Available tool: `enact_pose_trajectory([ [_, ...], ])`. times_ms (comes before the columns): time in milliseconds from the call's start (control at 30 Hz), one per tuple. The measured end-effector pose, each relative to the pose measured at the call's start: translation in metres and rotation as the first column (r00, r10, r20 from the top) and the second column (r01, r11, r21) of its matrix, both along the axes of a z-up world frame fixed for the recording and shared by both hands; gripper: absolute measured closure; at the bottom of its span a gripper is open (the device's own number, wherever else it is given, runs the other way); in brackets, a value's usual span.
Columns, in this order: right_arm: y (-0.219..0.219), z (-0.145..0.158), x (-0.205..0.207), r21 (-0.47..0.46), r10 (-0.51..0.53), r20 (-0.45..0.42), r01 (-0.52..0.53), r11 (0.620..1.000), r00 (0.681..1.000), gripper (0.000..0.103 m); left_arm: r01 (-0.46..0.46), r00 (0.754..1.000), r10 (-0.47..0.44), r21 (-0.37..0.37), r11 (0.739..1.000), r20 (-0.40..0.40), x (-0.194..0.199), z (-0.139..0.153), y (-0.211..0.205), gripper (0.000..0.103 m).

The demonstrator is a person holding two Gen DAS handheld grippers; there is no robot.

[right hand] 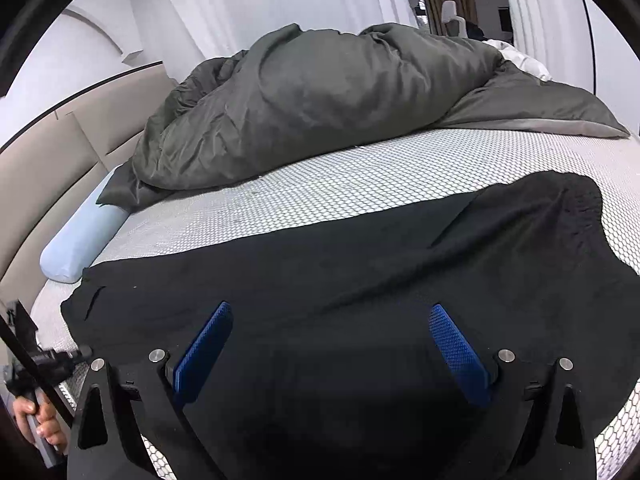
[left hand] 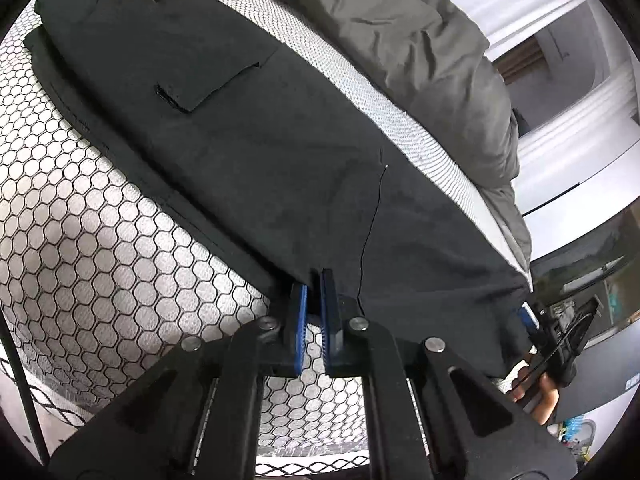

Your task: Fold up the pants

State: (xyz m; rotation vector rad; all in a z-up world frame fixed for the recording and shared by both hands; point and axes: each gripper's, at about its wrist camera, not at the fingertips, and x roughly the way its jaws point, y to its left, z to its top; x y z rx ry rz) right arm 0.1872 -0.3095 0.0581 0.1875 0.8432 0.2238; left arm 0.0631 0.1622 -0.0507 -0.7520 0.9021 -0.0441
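Note:
Black pants lie flat along the hexagon-patterned mattress, a back pocket showing. My left gripper is shut on the near edge of the pants, its blue pads pinching the cloth at their tips. In the right wrist view the pants spread across the front, and my right gripper stands open, its blue pads wide apart over the fabric with nothing pinched. The left gripper shows at the far left, its tip at the pants' corner.
A crumpled dark grey duvet is heaped behind the pants. A light blue bolster lies by the beige headboard. A strip of bare mattress runs between pants and duvet. A hand holds the left gripper's handle.

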Motion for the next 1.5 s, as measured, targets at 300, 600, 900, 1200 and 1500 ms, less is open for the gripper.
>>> enact_pose_trajectory([
  [300,-0.034,0.013,-0.003,0.06,-0.067,0.033,0.065,0.996,0.997,0.003,0.033,0.992,-0.029,-0.035,0.999,0.123,-0.02,0.049,-0.012,0.028],
  [600,-0.092,0.017,-0.021,0.178,-0.214,0.038,0.204,0.963,0.976,0.003,0.351,0.915,-0.389,0.267,0.897,0.104,0.048,0.075,-0.182,0.019],
  [900,-0.154,0.01,-0.083,0.277,-0.408,0.031,0.385,0.881,0.912,0.003,0.529,0.806,-0.591,0.457,0.715,-0.009,0.023,0.026,-0.272,0.019],
  [1200,-0.207,-0.032,-0.059,0.424,-0.483,-0.14,0.493,0.76,0.865,0.021,0.567,0.758,-0.652,0.495,0.658,-0.003,0.013,0.018,-0.272,0.019],
  [1500,-0.205,-0.005,-0.084,0.396,-0.486,-0.06,0.468,0.79,0.872,0.084,0.568,0.765,-0.644,0.483,0.666,-0.012,0.024,0.016,-0.282,0.018],
])
